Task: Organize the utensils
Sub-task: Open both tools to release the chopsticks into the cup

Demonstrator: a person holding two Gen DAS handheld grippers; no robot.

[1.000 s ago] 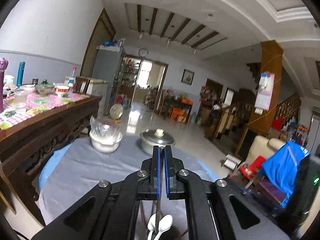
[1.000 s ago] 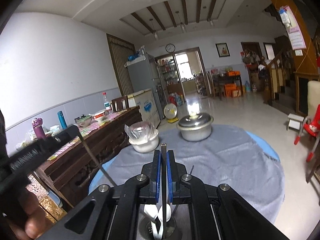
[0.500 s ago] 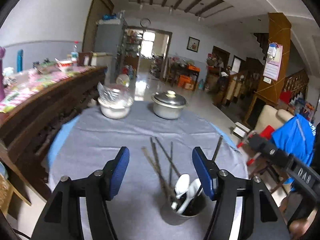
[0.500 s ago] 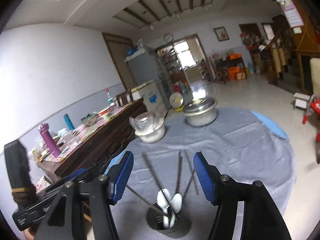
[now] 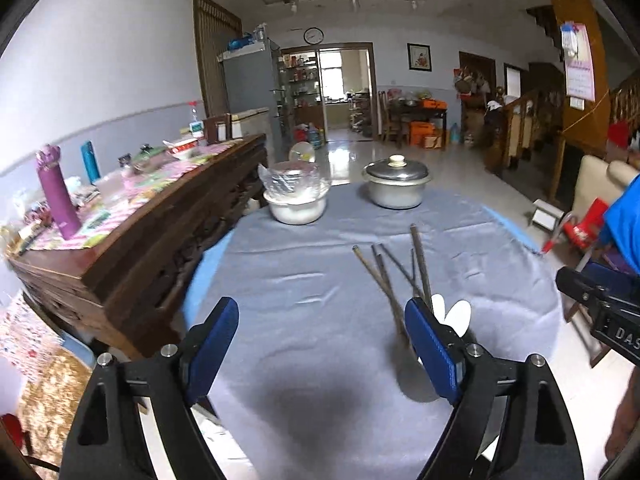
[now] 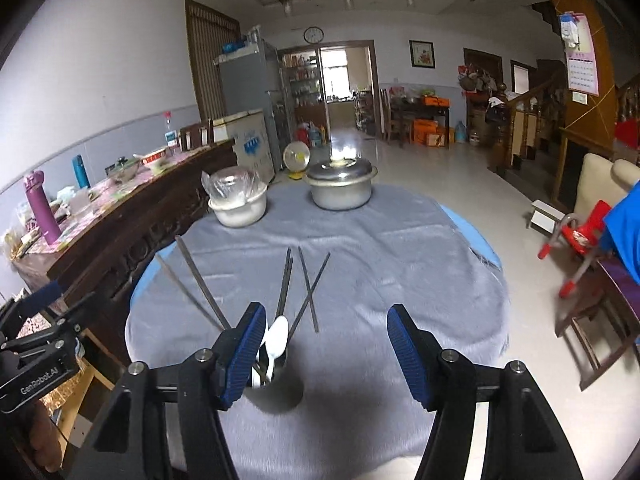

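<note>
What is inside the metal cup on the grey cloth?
The metal cup holds white spoons and dark chopsticks standing upright. The right gripper's finger hides part of its rim and contents.

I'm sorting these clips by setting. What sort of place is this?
Most likely the main living and dining hall of a home: a round table bearing a lidded pot and utensil holder, a fridge by the wall, and a wooden staircase.
</note>
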